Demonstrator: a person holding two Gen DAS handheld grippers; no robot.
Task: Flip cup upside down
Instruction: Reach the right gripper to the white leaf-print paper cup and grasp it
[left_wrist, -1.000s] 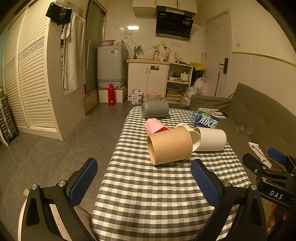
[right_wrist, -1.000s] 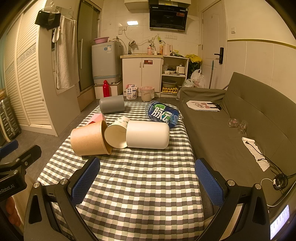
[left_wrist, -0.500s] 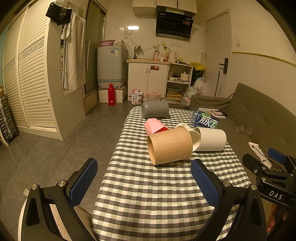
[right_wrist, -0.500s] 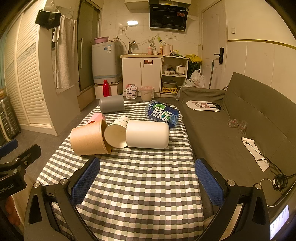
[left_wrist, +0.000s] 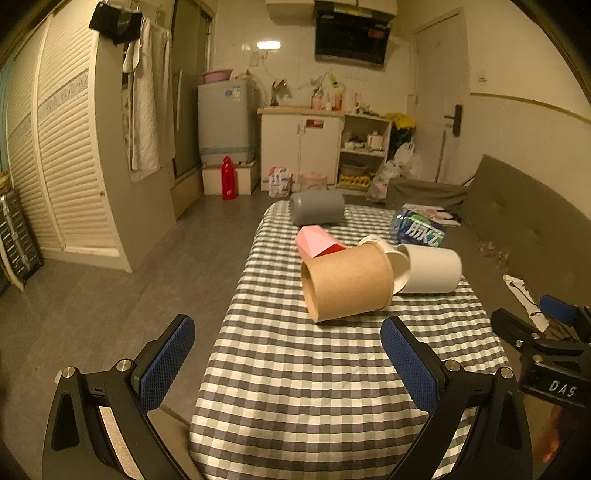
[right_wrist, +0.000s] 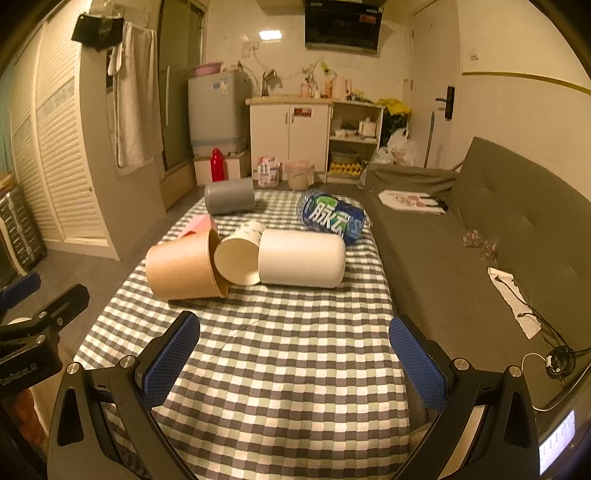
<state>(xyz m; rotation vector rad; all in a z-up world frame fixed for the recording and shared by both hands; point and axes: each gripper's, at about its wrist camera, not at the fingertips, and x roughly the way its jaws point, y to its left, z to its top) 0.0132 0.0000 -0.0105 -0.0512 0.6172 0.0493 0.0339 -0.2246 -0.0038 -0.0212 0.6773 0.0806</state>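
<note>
the blue bottle (right_wrist: 333, 218) lying at the table's far right carries large white chinese characters on its label; they look like "脉动", though the second is partly hidden. the housing at the right edge of the left view reads "das", and the one at the left edge of the right view bears small white lettering too blurred to read. the small paper cup (right_wrist: 238, 256) has faint print on its side, too small to make out.

the table (right_wrist: 280, 354) wears a grey-and-white check cloth. on it five cups lie on their sides: a brown cup (left_wrist: 347, 282), the small paper cup with its mouth towards the right camera, wedged between the brown cup and a white cup (right_wrist: 301, 257), a pink cup (left_wrist: 316, 242) behind the brown one, and a grey cup (left_wrist: 317, 208) at the far end.

the left gripper (left_wrist: 288, 356) and right gripper (right_wrist: 294, 347) both hang over the near end of the table, jaws spread wide, holding nothing, well short of the cups.

a grey sofa (right_wrist: 491, 206) runs along the table's right. beyond are a washer (left_wrist: 225, 122), white cabinets (left_wrist: 301, 147), a red bottle (left_wrist: 228, 178) on the floor and a louvred wardrobe (left_wrist: 62, 155).
</note>
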